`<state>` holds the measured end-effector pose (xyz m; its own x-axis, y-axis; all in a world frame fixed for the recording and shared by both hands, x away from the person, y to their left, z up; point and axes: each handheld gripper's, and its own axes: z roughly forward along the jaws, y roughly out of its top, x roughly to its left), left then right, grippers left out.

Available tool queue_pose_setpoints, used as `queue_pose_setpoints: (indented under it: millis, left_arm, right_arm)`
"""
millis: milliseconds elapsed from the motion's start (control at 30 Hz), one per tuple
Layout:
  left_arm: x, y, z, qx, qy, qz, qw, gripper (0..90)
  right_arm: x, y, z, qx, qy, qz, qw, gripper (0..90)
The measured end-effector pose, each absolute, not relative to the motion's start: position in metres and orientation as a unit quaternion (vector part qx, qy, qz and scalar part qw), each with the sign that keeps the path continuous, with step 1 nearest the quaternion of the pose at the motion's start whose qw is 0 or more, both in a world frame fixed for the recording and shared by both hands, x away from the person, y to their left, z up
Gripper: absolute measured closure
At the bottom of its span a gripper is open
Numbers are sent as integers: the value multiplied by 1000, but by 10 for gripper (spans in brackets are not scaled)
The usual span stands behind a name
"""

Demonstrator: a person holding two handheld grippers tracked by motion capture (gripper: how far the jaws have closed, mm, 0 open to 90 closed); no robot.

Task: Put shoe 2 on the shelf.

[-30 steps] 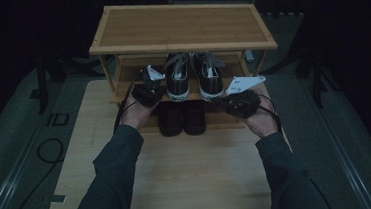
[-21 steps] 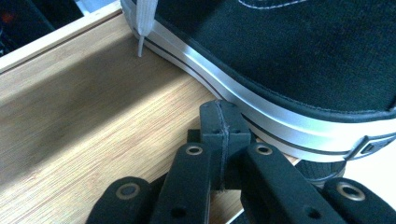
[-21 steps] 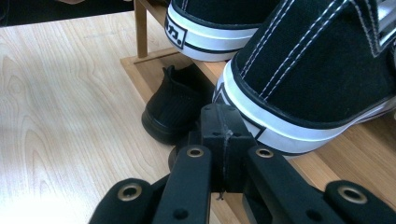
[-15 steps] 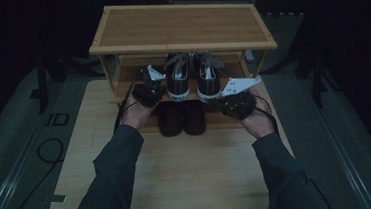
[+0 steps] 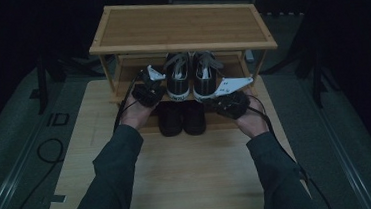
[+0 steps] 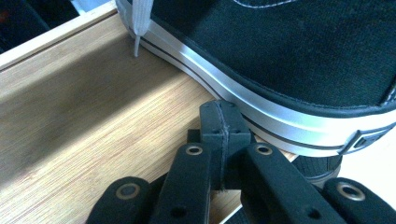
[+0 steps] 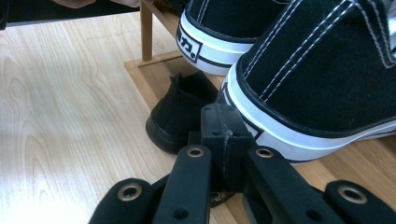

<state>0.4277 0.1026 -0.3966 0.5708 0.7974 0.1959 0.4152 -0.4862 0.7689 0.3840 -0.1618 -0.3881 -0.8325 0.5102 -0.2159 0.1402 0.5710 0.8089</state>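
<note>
While the person's forearms reached in from the near edge of the table, the left gripper was found at the left end of the middle shelf of a wooden shoe rack, its two black jaws pressed fully together with nothing between them. In the left gripper view the closed tips lay against, or just beside, the white rubber sole of the left sneaker; actual contact could not be confirmed. A white lace end hung down to the shelf board at the far end of that shoe. The pair of black canvas sneakers, left and right, stood side by side on the middle shelf with heels toward the person, between the two grippers. Beneath them, on the lowest level, a pair of plain black shoes sat close together. The right gripper was held at the right of the pair, near the shelf's front edge, its jaws likewise fully closed and empty. In the right gripper view its tips stood just in front of the right sneaker's heel, with one plain black shoe visible lower down to the left.
</note>
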Motion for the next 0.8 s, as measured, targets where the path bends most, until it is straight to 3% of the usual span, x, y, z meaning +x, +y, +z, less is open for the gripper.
queue_pose_setpoints:
  millis: [800]
  left_arm:
    - [427,100,-396,817,370,284,339,900]
  right_arm:
    - [391,-148,-391,192,865,400,234,900]
